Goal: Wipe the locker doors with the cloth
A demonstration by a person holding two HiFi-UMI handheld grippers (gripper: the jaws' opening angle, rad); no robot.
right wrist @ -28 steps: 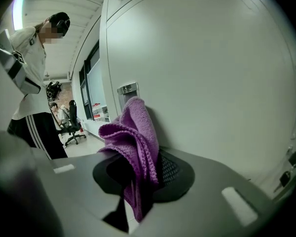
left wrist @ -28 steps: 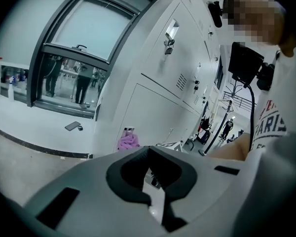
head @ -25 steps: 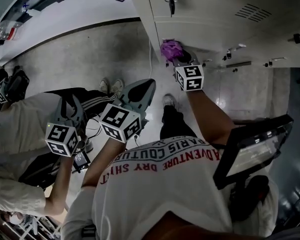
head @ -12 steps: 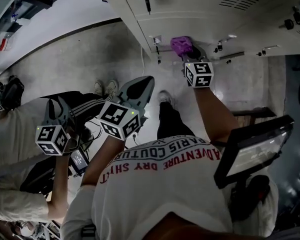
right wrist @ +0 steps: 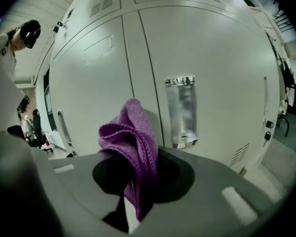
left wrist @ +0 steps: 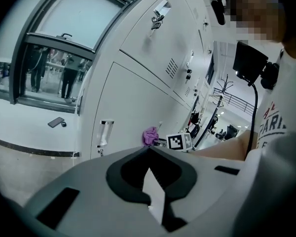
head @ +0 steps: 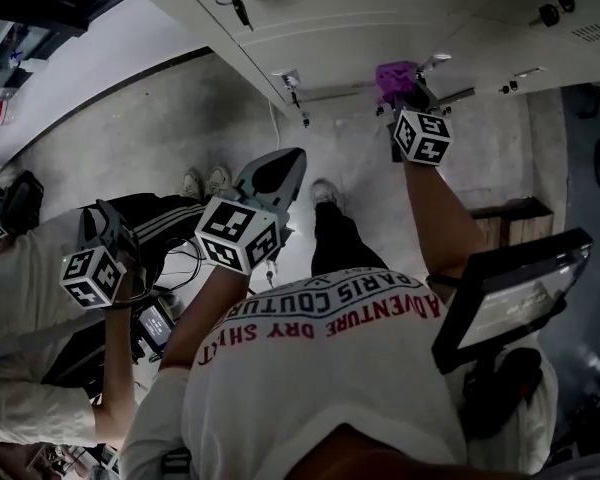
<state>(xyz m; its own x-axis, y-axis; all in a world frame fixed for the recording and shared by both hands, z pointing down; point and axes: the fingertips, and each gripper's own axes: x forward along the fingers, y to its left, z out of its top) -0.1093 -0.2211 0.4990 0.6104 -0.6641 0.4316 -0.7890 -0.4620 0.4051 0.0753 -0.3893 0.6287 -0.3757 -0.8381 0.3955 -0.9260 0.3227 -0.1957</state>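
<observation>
The purple cloth (head: 391, 74) is pressed against a pale grey locker door (head: 340, 13), and my right gripper (head: 404, 92) is shut on it. In the right gripper view the cloth (right wrist: 132, 144) bunches up out of the jaws, just left of the door's metal handle plate (right wrist: 181, 111). My left gripper (head: 288, 160) hangs back from the lockers at mid-frame, shut and holding nothing. In the left gripper view the closed jaws of the left gripper (left wrist: 149, 151) point toward the lockers (left wrist: 133, 98), and the cloth (left wrist: 149, 135) shows small beyond them.
A second person stands at the left holding a marker-cubed gripper (head: 88, 274). Keys (head: 238, 6) hang from an upper locker's lock. A screen on a mount (head: 508, 296) sits at my right side. A wooden box (head: 507, 222) stands on the concrete floor (head: 150, 128) by the lockers.
My right gripper has slid the cloth rightward along the locker door, past the handle plate. The left gripper has stayed roughly where it was.
</observation>
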